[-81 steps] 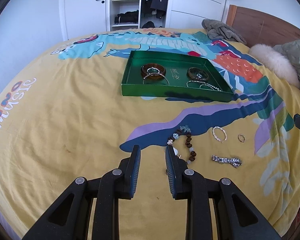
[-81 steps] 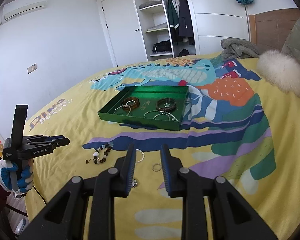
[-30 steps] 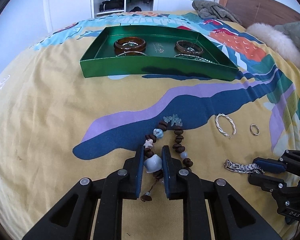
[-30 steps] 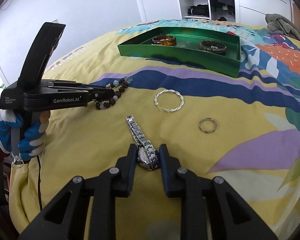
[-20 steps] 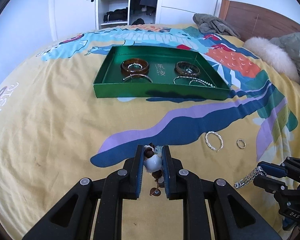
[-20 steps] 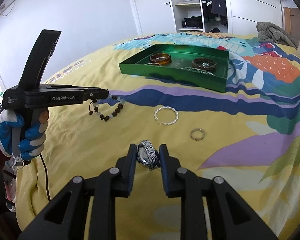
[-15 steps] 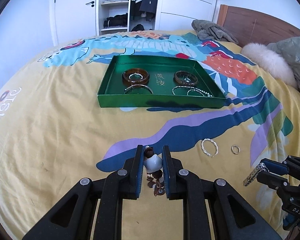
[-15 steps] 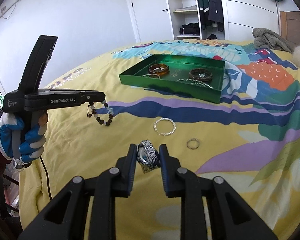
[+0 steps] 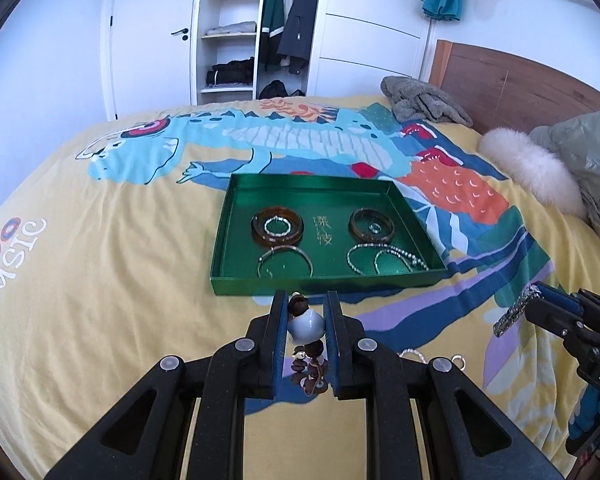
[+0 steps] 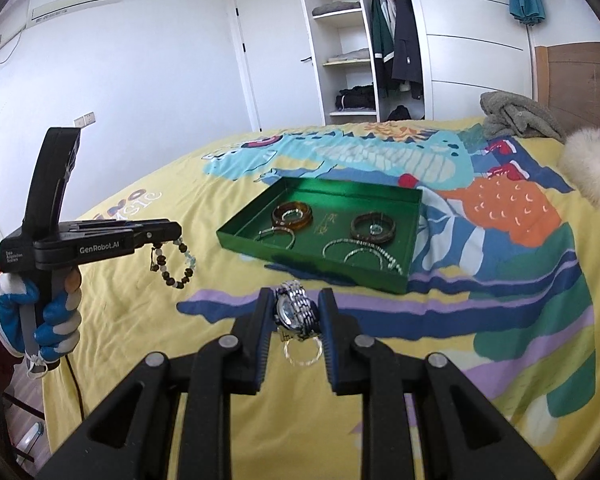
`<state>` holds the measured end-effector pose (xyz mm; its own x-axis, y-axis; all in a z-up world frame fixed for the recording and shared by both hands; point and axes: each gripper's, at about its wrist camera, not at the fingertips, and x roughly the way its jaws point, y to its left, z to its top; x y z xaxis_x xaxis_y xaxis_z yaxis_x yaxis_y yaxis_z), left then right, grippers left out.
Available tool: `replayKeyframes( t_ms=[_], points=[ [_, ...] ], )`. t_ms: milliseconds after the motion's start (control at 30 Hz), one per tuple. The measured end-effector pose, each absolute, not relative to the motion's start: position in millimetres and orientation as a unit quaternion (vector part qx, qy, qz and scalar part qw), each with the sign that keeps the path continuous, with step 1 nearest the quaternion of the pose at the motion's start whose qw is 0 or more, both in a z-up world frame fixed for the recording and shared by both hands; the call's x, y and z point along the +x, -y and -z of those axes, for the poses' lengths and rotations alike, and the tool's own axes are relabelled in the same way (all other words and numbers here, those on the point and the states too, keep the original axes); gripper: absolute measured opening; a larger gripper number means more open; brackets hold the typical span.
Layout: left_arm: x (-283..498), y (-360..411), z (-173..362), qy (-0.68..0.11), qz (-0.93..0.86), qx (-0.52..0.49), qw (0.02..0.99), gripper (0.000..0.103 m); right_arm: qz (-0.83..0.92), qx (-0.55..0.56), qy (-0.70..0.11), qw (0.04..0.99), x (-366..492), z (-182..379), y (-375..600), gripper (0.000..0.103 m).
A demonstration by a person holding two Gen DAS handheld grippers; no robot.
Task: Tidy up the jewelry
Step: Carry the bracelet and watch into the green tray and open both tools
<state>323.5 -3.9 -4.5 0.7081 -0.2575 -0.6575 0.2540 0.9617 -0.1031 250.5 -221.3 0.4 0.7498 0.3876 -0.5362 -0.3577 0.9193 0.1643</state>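
Note:
My left gripper (image 9: 305, 322) is shut on a beaded bracelet (image 9: 306, 326), gripping its pale blue bead; the brown beads dangle below. It also hangs from that gripper in the right wrist view (image 10: 176, 258). My right gripper (image 10: 294, 314) is shut on a silver watch (image 10: 295, 312), which also shows in the left wrist view (image 9: 514, 312). Both are held above the bed, short of the green tray (image 9: 320, 282), (image 10: 312, 258). The tray holds two brown bangles, silver bracelets and a chain.
A twisted silver bracelet (image 10: 303, 350) lies on the yellow bedspread under my right gripper, and a small ring (image 9: 457, 362) lies nearby. A grey cloth (image 9: 424, 106), a fluffy white pillow (image 9: 532, 170) and the wooden headboard are at the far right.
Both grippers closed on their items on the bedspread, lifted them, and now hold them higher and nearer the tray. The bracelet now dangles free.

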Motion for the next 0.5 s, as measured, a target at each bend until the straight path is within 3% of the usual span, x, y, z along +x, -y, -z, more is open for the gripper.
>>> replayKeyframes(
  t_ms=[267, 500],
  points=[
    [398, 36, -7, -0.361, 0.158, -0.003, 0.919, 0.017, -0.170, 0.059, -0.260, 0.949, 342, -36, 223, 0.021],
    [462, 65, 37, -0.405, 0.156, 0.006, 0.901, 0.017, -0.184, 0.066, -0.282, 0.939, 426, -11, 205, 0.021]
  ],
)
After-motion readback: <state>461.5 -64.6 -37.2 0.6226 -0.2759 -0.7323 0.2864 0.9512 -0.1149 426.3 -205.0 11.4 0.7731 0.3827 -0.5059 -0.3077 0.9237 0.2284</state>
